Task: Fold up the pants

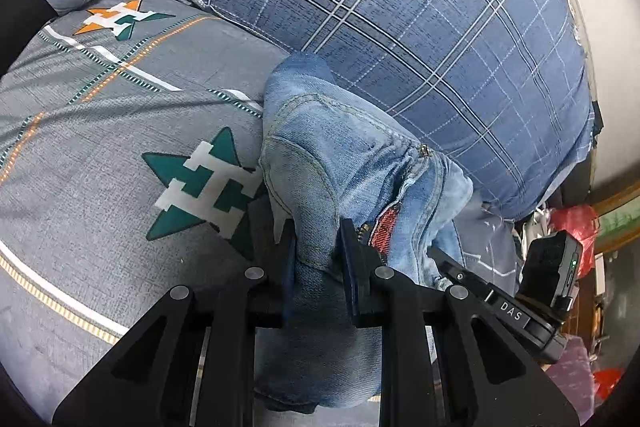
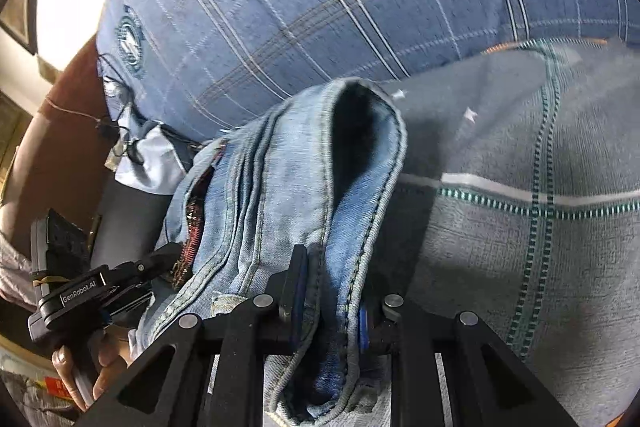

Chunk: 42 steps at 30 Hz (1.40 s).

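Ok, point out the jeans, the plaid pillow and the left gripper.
jeans (image 1: 320, 163), left wrist view, pocket panel.
plaid pillow (image 1: 400, 7), left wrist view, middle of cover.
left gripper (image 1: 318, 263), left wrist view, between fingertips.

The pants (image 1: 332, 155) are faded light-blue denim with a red lining patch. The bedsheet (image 1: 100, 131) is grey with teal and orange stars. The quilt (image 1: 400, 7) is blue plaid with white lines.
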Available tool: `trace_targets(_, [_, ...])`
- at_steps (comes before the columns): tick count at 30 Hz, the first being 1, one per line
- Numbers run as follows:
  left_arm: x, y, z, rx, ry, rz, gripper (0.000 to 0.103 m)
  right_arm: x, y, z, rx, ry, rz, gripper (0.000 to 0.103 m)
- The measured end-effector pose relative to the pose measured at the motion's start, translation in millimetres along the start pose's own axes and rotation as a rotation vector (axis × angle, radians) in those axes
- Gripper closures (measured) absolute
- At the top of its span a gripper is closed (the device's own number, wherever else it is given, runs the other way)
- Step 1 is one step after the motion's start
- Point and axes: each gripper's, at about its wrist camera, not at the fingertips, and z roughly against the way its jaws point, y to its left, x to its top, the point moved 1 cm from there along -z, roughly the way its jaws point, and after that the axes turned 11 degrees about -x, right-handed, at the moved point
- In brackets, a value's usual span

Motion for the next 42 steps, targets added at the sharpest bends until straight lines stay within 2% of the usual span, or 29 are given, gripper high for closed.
trace_targets(4, [-2,10,-6,0.027,0.005,0.032,0.077,0,-4,-5,-0.013,0.026,-0.001,0.079])
trace_targets(9, [-6,8,6,0.048,-0.024,-0.012,0.067,-2,-16,-2,0.023,0.031,-0.068,0.073])
trace_targets(12, [-13,8,16,0.082,-0.049,-0.029,0.059,-6,-20,14,0.021,-0.008,-0.094,0.057])
trace_targets(13, [-15,8,18,0.091,-0.054,-0.034,0.058,-8,-21,19,0.014,-0.022,-0.095,0.055])
trace_targets(17, [-28,3,31,0.098,-0.092,-0.034,0.058,-18,-24,48,-0.023,-0.09,-0.085,0.054])
trace_targets(21, [-47,-11,40,0.03,-0.096,-0.029,0.058,-32,-5,84,0.069,-0.16,0.011,0.054])
trace_targets(24, [-60,-23,34,0.016,-0.069,-0.043,0.058,-41,5,90,0.162,-0.129,0.032,0.054])
trace_targets(27, [-68,-29,28,0.07,-0.077,-0.073,0.058,-45,7,74,0.155,-0.06,0.024,0.055])
trace_targets(30, [-71,-34,20,0.104,-0.081,-0.106,0.057,-42,6,54,0.136,-0.021,0.006,0.06])
trace_targets(32, [-73,-36,16,0.127,-0.079,-0.127,0.057,-41,5,46,0.137,-0.016,-0.004,0.068])
trace_targets(33, [-75,-37,16,0.136,-0.084,-0.139,0.057,-40,8,43,0.127,-0.023,0.0,0.076])
trace_targets(34, [-76,-37,17,0.137,-0.09,-0.145,0.057,-40,8,43,0.11,-0.029,0.009,0.088])
trace_targets(35, [-76,-37,19,0.139,-0.1,-0.149,0.057,-41,10,45,0.068,-0.045,0.025,0.091])
trace_targets(41, [-86,-57,27,0.132,-0.136,-0.226,0.057,-49,33,95,0.003,-0.18,0.119,0.097])
trace_targets(42, [-89,-60,24,0.142,-0.131,-0.241,0.057,-51,38,104,-0.034,-0.206,0.139,0.097])
